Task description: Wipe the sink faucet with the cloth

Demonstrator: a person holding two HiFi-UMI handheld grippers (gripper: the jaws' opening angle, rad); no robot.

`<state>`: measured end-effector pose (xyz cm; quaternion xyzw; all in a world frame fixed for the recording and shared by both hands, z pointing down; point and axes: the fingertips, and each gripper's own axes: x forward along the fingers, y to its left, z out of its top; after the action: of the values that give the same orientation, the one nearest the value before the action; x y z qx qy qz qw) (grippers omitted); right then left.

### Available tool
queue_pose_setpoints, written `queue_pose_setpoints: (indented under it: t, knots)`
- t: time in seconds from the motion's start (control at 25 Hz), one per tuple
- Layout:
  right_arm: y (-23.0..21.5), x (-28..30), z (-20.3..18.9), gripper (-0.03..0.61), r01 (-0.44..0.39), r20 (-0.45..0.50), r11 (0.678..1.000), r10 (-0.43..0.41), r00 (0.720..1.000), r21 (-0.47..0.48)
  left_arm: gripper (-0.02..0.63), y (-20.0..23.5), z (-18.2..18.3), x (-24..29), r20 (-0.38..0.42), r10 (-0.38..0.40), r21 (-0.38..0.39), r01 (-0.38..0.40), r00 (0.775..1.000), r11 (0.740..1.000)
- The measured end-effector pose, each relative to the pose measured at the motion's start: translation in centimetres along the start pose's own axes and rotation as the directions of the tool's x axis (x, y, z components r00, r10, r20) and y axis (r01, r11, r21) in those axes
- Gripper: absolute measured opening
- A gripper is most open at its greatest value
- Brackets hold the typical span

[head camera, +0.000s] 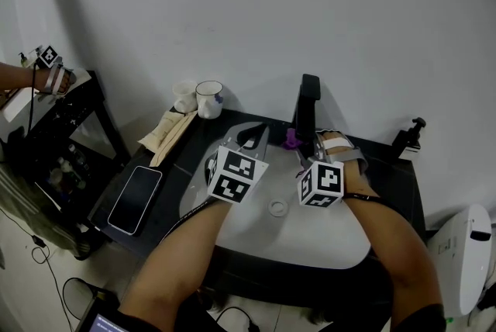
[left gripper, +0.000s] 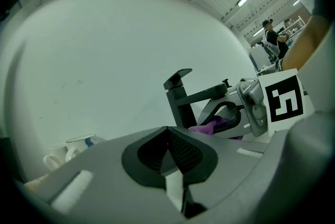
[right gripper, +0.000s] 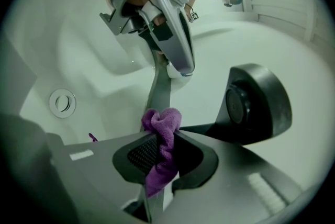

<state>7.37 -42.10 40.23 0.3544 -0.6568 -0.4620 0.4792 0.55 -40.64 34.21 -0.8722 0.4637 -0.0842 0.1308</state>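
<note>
The black faucet [head camera: 308, 102] stands at the back of the white sink [head camera: 232, 233]. My right gripper [head camera: 298, 143] is shut on a purple cloth [head camera: 291, 139], which it holds right at the foot of the faucet. In the right gripper view the cloth [right gripper: 163, 136] bunches between the jaws, against the faucet's spout [right gripper: 158, 89] and beside its round body [right gripper: 256, 103]. My left gripper [head camera: 252, 138] hovers over the basin just left of the faucet, shut with nothing in it. The left gripper view shows the faucet [left gripper: 180, 96] and the cloth [left gripper: 212, 125] ahead.
Two mugs [head camera: 208, 99] and a beige folded cloth [head camera: 169, 133] sit on the dark counter at the back left, with a phone [head camera: 135, 198] nearer. The drain [head camera: 277, 207] is mid-basin. A black clamp [head camera: 408, 138] stands at the right. A black shelf [head camera: 66, 136] stands left.
</note>
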Motion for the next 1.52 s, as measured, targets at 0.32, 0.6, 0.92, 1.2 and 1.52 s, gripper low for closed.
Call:
queue_pose_setpoints:
  t: [0.32,0.6,0.92,1.2,1.52]
  knots:
    - [1.1,-2.8,1.6,0.067,-0.023,0.03,1.0,0.024,0.999,-0.016,0.017,0.4,-0.2,-0.2,-0.008,0.007,-0.004,-0.007,1.0,1.0]
    - [0.5,-7.8,1.4,0.069,-0.006,0.058,1.0,0.006,0.998,0.011,0.018,0.0,-0.2,-0.2,-0.007,-0.007,-0.009,0.007,1.0,1.0]
    - [-3.2,-8.7,-2.4,0.069,0.059,-0.01,0.998,-0.059,0.998,0.014,0.017,-0.3,-0.3,-0.3,-0.015,-0.002,0.036,0.003,1.0,0.999]
    - [-12.6,-6.6,-5.2,0.07,0.177,-0.093,0.983,-0.173,0.981,0.044,0.017,-0.2,-0.1,-0.2,-0.007,-0.002,0.015,0.002,1.0,1.0]
    - [-15.9,-3.1,-4.1,0.07,0.193,-0.111,0.98,-0.198,0.974,-0.052,0.017,-0.1,0.0,-0.2,0.005,-0.006,0.003,0.006,1.0,1.0]
